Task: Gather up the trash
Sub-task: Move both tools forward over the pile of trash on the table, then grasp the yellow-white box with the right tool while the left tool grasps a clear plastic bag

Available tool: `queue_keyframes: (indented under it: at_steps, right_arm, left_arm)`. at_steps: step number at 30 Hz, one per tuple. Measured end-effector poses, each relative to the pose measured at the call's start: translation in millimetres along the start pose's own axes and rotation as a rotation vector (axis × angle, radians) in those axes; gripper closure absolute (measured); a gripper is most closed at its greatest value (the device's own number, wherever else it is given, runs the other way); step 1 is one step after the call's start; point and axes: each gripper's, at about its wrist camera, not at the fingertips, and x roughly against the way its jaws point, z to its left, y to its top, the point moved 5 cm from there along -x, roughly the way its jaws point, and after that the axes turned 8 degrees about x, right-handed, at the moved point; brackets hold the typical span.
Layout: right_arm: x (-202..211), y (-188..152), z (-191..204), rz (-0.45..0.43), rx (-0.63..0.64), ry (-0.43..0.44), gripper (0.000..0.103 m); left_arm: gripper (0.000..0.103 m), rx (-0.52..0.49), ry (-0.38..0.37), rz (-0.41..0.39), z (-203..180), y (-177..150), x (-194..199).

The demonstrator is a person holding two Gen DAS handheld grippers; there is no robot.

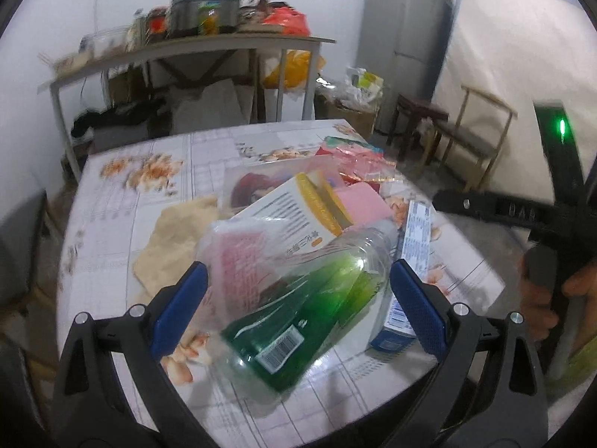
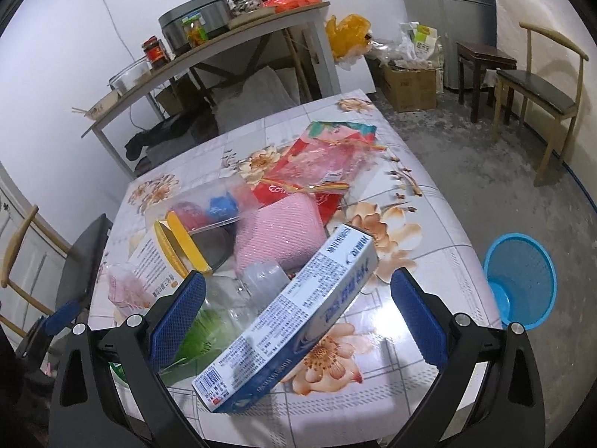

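Both grippers' fingers spread wide: left gripper [image 1: 298,291] over green bottle [image 1: 298,321], right gripper [image 2: 298,298] over toothpaste box [image 2: 294,317].

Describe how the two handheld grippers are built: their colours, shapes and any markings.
The left gripper and the right gripper look alike: matte black plastic frames with triangular cut-outs and silver round bolts, each carrying two fingers faced with blue textured pads. Seen from the left wrist view, the right gripper's body is a black cross-shaped bar with raised lettering and a green light.
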Motion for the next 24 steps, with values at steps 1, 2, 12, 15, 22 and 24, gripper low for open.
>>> queue_keyframes:
  at_steps: [1, 2, 12, 15, 22, 24]
  right_arm:
    - [-1, 0, 1, 0.002, 0.002, 0.003, 0.006]
    - [-3, 1, 1, 0.006, 0.004, 0.006, 0.006]
    - [-12, 4, 5, 0.023, 0.032, 0.03, 0.006]
    - [-15, 11, 12, 0.019, 0.054, 0.081, 0.006]
    - [-40, 36, 52, 0.073, 0.118, 0.359, 0.019]
    - [-52, 40, 62, 0.103, 0.139, 0.39, 0.029]
  left_arm:
    - [0.011, -0.033, 0.023, -0.005, -5, -1, -5]
    - [0.018, -0.055, 0.039, -0.004, -6, -2, -9]
    - [0.08, -0.009, 0.085, 0.098, 12, -7, -53]
    - [0.098, 0.037, 0.066, 0.091, 23, -5, -52]
    - [0.103, 0.087, 0.069, 0.021, 38, 1, -38]
    - [0.103, 0.102, 0.067, 0.004, 42, 2, -34]
